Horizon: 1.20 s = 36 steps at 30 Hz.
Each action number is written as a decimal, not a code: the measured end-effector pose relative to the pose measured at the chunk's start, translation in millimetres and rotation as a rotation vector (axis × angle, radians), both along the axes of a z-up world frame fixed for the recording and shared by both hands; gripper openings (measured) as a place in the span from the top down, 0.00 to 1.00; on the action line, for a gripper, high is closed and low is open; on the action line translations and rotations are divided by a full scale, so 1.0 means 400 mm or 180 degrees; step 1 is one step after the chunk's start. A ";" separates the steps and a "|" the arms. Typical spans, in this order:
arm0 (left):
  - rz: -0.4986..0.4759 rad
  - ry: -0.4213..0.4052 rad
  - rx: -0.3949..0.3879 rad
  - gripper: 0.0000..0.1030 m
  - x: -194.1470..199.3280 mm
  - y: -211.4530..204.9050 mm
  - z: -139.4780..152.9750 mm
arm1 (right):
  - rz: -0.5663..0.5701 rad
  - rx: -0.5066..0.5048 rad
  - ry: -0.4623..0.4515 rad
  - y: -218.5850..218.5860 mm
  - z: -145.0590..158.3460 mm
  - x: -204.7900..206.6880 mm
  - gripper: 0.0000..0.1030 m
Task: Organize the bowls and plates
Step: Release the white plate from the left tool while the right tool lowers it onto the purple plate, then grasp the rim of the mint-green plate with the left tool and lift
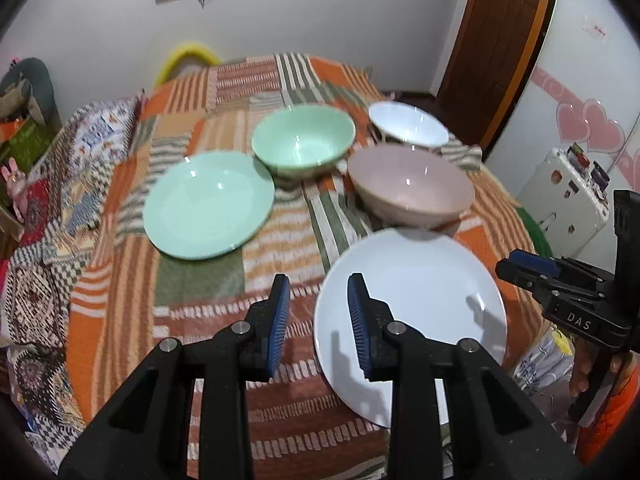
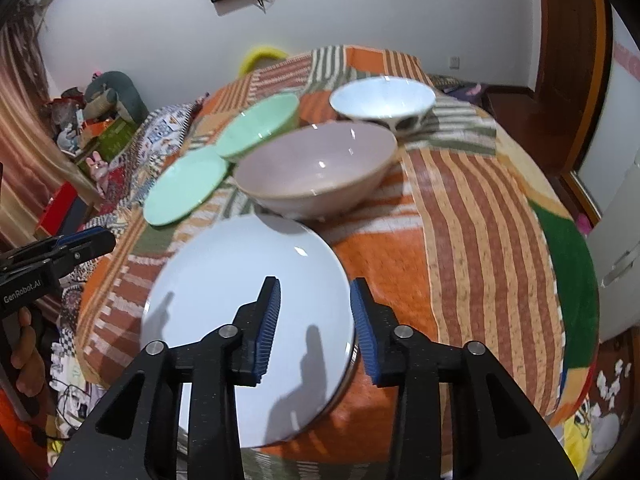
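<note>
1. The left tongs (image 1: 319,322) hang nearest in their own view, jaws parted with nothing between the blue pads; the near left rim of the white plate (image 1: 416,304) lies below the right pad, not touched.
2. The right tongs (image 2: 315,326) stand likewise apart and empty above the same plate, with its right rim beneath the gap between the pads.
3. No earlier view is given, so only the parted stance can be told for both.
4. The white plate lies flat at the near edge of the surface (image 1: 208,280), which is covered by a striped orange, green and brown patchwork cloth.
5. Just behind the plate stands a pink bowl (image 1: 410,190), upright, its foot close to the plate's far rim.
6. To the left, well apart from the white plate, lies a green plate (image 1: 208,204).
7. A green bowl (image 1: 303,146) stands upright just behind the green plate, its side meeting or overlapping that plate's far rim; contact cannot be told.
8. Farthest back on the right stands a white bowl (image 1: 408,124), upright, just behind the pink bowl.
9. Beyond the surface are a white wall and a brown door (image 1: 496,40).
</note>
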<state>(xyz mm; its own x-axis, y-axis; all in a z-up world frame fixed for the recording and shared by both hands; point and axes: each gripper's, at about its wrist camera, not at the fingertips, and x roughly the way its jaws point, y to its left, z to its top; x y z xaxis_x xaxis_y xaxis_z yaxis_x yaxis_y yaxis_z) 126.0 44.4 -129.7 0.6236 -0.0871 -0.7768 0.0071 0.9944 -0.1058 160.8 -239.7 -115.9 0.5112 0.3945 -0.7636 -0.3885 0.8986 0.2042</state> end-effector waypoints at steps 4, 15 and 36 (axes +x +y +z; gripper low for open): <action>0.0071 -0.0182 0.0143 0.60 -0.010 0.022 0.031 | 0.0092 0.0049 -0.0121 0.028 0.034 0.005 0.61; 0.0491 -0.0324 0.0184 0.48 -0.005 0.190 0.064 | 0.0365 0.0098 -0.0213 0.139 0.054 0.025 0.54; 0.0881 0.0245 -0.0067 0.46 0.187 0.469 -0.116 | 0.0670 -0.0048 0.0105 0.428 -0.014 0.212 0.51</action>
<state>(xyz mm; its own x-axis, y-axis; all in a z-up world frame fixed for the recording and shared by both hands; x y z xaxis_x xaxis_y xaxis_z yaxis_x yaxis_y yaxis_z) 200.6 231.9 -176.3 0.5651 0.0615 -0.8227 -0.2731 0.9549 -0.1162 245.6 -68.7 -121.3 0.3934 0.4785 -0.7851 -0.5613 0.8013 0.2071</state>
